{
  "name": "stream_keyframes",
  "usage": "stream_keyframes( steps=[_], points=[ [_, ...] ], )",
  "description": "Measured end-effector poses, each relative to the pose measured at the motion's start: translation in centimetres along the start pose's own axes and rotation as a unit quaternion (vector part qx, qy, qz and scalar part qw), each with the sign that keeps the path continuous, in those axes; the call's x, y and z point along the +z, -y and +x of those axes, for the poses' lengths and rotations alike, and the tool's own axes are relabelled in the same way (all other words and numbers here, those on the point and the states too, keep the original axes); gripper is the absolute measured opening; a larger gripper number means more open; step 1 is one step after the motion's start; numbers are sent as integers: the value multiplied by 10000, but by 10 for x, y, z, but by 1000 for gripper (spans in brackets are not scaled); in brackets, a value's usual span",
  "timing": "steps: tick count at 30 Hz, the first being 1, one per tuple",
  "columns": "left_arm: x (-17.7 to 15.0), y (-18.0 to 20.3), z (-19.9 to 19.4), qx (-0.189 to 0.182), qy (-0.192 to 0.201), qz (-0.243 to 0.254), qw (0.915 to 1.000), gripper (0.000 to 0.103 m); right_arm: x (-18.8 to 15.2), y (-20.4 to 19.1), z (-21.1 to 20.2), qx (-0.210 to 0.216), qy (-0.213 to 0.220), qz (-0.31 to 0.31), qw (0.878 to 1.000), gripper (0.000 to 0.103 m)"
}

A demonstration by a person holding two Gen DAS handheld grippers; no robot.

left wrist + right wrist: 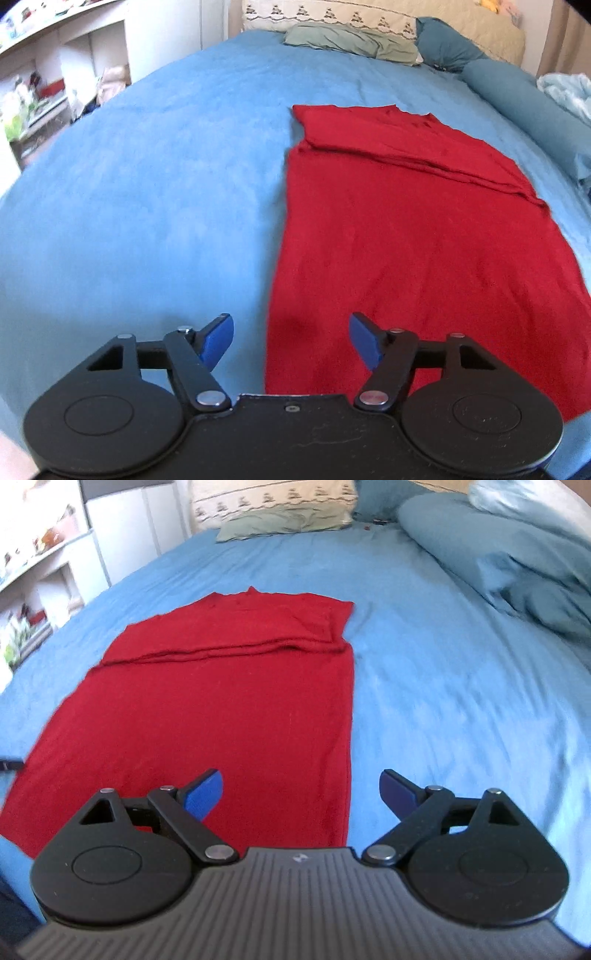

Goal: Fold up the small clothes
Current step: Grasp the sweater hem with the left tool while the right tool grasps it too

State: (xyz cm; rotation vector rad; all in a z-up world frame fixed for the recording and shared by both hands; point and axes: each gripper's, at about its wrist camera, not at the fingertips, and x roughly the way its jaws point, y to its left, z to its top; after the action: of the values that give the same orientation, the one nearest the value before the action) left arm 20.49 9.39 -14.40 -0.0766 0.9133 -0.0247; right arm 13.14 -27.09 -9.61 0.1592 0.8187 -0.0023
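Note:
A red garment [406,240] lies flat on the blue bed cover [147,203], its sleeves folded in across the upper part into a long rectangle. My left gripper [291,341] is open and empty, hovering over the garment's near left corner. In the right wrist view the same garment [221,709] lies left of centre. My right gripper [301,795] is open and empty, above the garment's near right edge. A dark tip of the left gripper [9,764] shows at the far left edge.
Pillows [351,42] and a cream embroidered headboard cover [332,16] lie at the far end. A rolled blue duvet [498,561] runs along the right side. White shelves [55,85] with clutter stand left of the bed.

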Motion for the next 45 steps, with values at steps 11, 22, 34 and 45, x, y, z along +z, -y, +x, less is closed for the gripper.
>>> stream_keyframes(
  steps=[11, 22, 34, 45],
  points=[
    [-48, -8, -23, 95, 86, -466, 9988, 53, -79, 0, -17, -240, -498, 523, 9971, 86],
    [-62, -6, -22, -67, 128, -401, 9991, 49, -99, -14, -13, -366, -455, 370, 9976, 81],
    [-67, 3, -25, -180, 181, -228, 9994, 8, -99, -18, -11, -315, -257, 360, 9985, 36],
    [-13, -5, -75, -589, 904, -597, 9924, 5, -37, 6, -51, 198, 494, 946, 9941, 22]
  ],
)
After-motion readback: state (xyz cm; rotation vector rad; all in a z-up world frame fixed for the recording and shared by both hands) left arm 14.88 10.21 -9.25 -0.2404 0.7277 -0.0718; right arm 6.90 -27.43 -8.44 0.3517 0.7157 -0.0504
